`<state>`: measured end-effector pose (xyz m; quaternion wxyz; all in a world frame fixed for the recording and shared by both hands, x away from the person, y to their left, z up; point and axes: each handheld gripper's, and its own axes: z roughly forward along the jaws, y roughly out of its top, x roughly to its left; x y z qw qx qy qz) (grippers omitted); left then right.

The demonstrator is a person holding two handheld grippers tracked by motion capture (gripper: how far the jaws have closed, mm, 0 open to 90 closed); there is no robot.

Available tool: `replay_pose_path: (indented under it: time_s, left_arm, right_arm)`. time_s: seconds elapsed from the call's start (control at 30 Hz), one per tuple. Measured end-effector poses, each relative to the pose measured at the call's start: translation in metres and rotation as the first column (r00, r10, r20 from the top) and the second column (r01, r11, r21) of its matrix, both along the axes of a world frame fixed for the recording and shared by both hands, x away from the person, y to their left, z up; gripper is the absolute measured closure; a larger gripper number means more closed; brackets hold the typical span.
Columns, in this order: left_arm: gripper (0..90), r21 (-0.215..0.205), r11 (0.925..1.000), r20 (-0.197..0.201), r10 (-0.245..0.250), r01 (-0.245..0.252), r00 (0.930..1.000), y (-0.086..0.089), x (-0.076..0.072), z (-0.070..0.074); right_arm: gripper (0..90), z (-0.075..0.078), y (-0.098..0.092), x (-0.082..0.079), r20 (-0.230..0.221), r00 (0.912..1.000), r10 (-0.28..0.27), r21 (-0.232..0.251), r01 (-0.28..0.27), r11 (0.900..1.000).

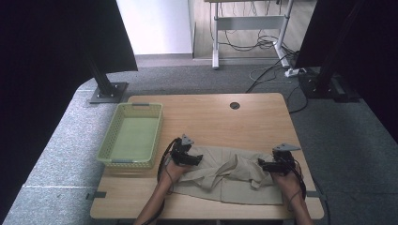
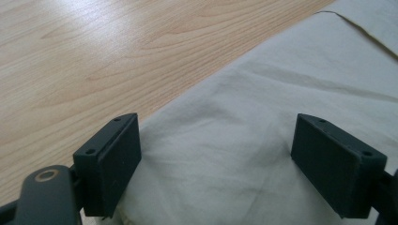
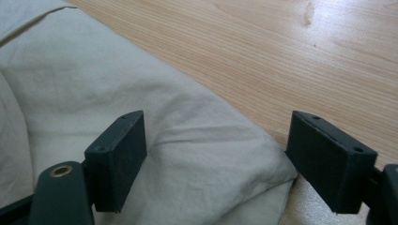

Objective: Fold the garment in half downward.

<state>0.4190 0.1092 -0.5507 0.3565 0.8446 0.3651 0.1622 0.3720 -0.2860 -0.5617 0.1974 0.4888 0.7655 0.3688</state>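
Note:
A beige cloth garment (image 1: 225, 174) lies rumpled across the near part of the wooden table (image 1: 211, 117). My left gripper (image 1: 190, 158) hovers over its left end, and in the left gripper view the jaws stand wide apart above the cloth (image 2: 220, 154) with nothing pinched between them. My right gripper (image 1: 270, 165) is at the garment's right end. Its jaws are also wide, straddling the folded corner of the cloth (image 3: 197, 154) without pressing on it.
A light green plastic basket (image 1: 133, 135) stands empty on the table's left side. A round cable hole (image 1: 234, 105) sits near the far edge. Dark stand bases and floor cables lie beyond the table.

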Motion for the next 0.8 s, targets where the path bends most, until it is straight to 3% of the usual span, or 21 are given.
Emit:
replay_pose_path:
  time_s: [0.07, 0.17, 0.2, 0.33, 0.4, 0.57, 0.6, 0.7, 0.8]
  left_arm:
    - [15.1, -0.022, 0.9997, 0.003, 0.005, -0.005, 1.0000, 0.001, 0.000, -0.003]
    - [13.2, -0.022, 0.9997, 0.003, 0.005, -0.005, 1.0000, 0.001, 0.000, -0.003]
    - [13.1, -0.028, 0.9995, 0.015, 0.012, -0.011, 0.9998, 0.000, -0.002, -0.004]
    - [13.1, -0.029, 0.9994, 0.015, 0.017, -0.016, 0.9998, 0.000, -0.002, -0.004]
    - [13.1, -0.029, 0.9992, 0.016, 0.028, -0.028, 0.9995, -0.001, -0.003, -0.004]
    - [13.3, -0.029, 0.9989, 0.016, 0.037, -0.036, 0.9992, 0.000, -0.005, -0.004]
    - [13.3, -0.029, 0.9989, 0.016, 0.037, -0.036, 0.9992, 0.001, -0.005, -0.004]
    - [13.3, -0.029, 0.9989, 0.016, 0.037, -0.037, 0.9992, 0.001, -0.005, -0.004]
    - [13.3, -0.029, 0.9989, 0.016, 0.037, -0.036, 0.9992, 0.000, -0.005, -0.004]
  right_arm:
    - [18.9, 0.001, 0.000, 0.000, -0.008, 1.0000, -0.005, 0.007, 0.005, 1.000]
    - [18.6, 0.002, 0.000, 0.001, -0.024, 0.9997, -0.010, 0.019, 0.010, 1.000]
    - [17.7, 0.008, 0.000, 0.005, -0.039, 0.9992, -0.006, 0.044, 0.008, 0.999]
    - [17.7, 0.011, 0.000, 0.006, -0.036, 0.9993, -0.003, 0.050, 0.005, 0.999]
    - [16.7, 0.021, 0.018, 0.019, -0.053, 0.9976, 0.044, 0.040, -0.042, 0.998]
    - [16.6, 0.020, 0.032, 0.024, -0.090, 0.9919, 0.090, 0.020, -0.089, 0.996]
    - [16.5, 0.019, 0.036, 0.021, -0.113, 0.9874, 0.111, 0.020, -0.109, 0.994]
    - [17.1, 0.021, 0.034, 0.014, -0.114, 0.9860, 0.122, 0.054, -0.117, 0.992]
    - [17.5, 0.031, 0.031, -0.009, -0.078, 0.9849, 0.154, 0.057, -0.150, 0.987]
